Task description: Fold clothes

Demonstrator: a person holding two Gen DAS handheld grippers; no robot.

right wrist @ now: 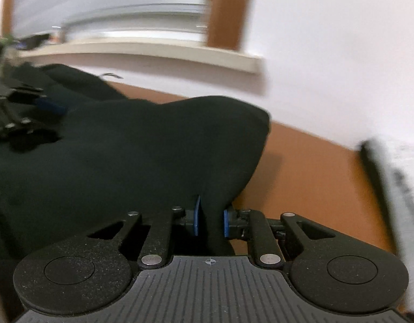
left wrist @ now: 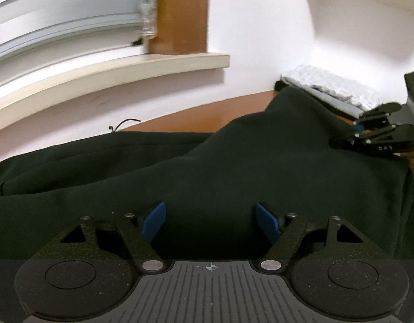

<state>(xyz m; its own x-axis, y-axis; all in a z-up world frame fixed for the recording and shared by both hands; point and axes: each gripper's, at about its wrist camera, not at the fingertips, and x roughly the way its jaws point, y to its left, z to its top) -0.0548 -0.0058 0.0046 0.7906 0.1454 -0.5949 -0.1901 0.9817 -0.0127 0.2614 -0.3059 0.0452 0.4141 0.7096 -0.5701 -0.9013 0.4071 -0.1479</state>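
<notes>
Grip: right claw pinches a bunched fold of the dark green garment, blue pads pressed on cloth from both sides, and the cloth rises from it in a hump.
Other claw: left claw is spread wide, pads apart, with garment filling the space beyond them; whether it touches the cloth I cannot tell.
Where it lies: garment sprawls over the orange-brown counter, running from the near side toward the white wall, one long edge reaching far left below the window sill.
Look of it: thick, matte, very dark green, soft heavy folds, a raised ridge through the middle; not flat, not squared, no neat stack shape visible.
Stage, as a judgement: a fold looks under way, a lifted portion being carried, though which part of the garment it is I cannot tell.
Doing it well: keep the pinch firm and carry the cloth low and level so the heavy fabric does not drag the layer beneath; bring the spread claw onto a matching edge so both corners travel together; lay edge on edge.
Watch: grey-white folded textile sits far right, near the garment's edge, so keep the swing clear of it.
Caveat: right view is blurred.
</notes>
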